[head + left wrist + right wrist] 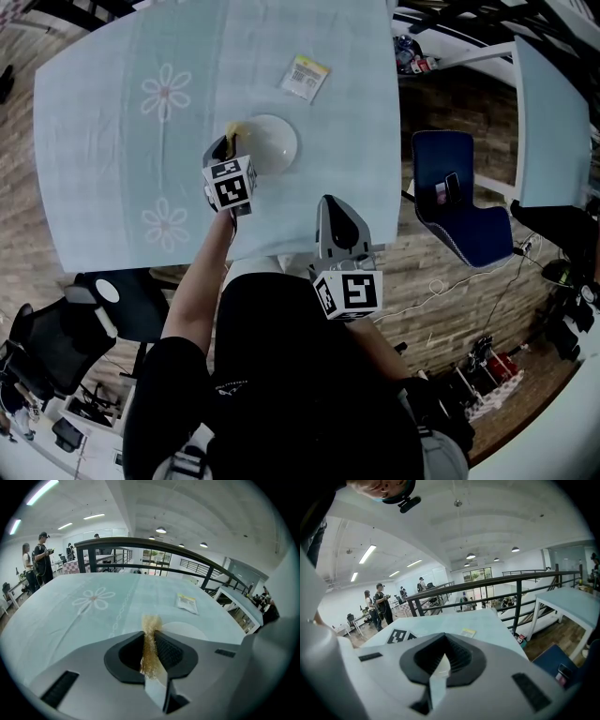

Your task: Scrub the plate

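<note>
Left gripper (151,632) is clamped on the scrubber (150,648), with the pad poking past the tips so the fibres can rub, not the jaws. The plate (274,142) sits on the table (112,187) right at the pad, maybe touching, hard to tell. Right gripper (443,637) hangs by the near edge, pinched closed on nothing, so it isn't bracing the plate.

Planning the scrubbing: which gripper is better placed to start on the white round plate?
Left gripper, probably: it holds the golden fibrous scrubber beside the white round plate; right gripper is empty, farther back.
</note>
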Demonstrator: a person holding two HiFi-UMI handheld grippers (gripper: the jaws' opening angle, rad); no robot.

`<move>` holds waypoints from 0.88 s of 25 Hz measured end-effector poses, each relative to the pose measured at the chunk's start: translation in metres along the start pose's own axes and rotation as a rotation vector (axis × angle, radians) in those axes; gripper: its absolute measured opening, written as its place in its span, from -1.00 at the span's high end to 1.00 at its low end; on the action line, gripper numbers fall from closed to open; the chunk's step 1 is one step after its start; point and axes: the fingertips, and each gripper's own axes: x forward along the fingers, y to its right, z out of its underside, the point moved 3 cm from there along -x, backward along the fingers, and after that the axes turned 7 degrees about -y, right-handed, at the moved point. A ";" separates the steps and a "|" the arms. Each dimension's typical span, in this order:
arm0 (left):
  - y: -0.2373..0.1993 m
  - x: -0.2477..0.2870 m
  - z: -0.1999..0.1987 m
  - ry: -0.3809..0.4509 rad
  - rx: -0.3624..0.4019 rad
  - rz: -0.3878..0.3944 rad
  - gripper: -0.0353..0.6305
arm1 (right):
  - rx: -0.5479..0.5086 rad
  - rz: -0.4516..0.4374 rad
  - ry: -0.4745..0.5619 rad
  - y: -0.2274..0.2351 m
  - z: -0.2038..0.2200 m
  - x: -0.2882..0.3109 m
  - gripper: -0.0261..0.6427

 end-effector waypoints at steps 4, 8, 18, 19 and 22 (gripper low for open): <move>-0.008 -0.004 0.001 0.004 0.001 -0.021 0.69 | -0.002 -0.002 0.005 0.000 0.000 -0.002 0.90; -0.015 -0.009 0.001 0.009 -0.007 -0.041 0.69 | -0.004 -0.002 0.009 0.000 0.000 -0.006 0.89; 0.021 -0.023 0.012 0.026 0.022 0.039 0.69 | -0.006 0.007 0.015 0.002 0.006 -0.018 0.89; 0.026 -0.023 0.014 0.022 0.025 0.049 0.69 | -0.004 0.010 0.016 0.002 0.007 -0.019 0.89; 0.043 -0.020 0.020 0.008 0.031 0.081 0.69 | 0.004 0.025 0.016 0.005 0.008 -0.023 0.89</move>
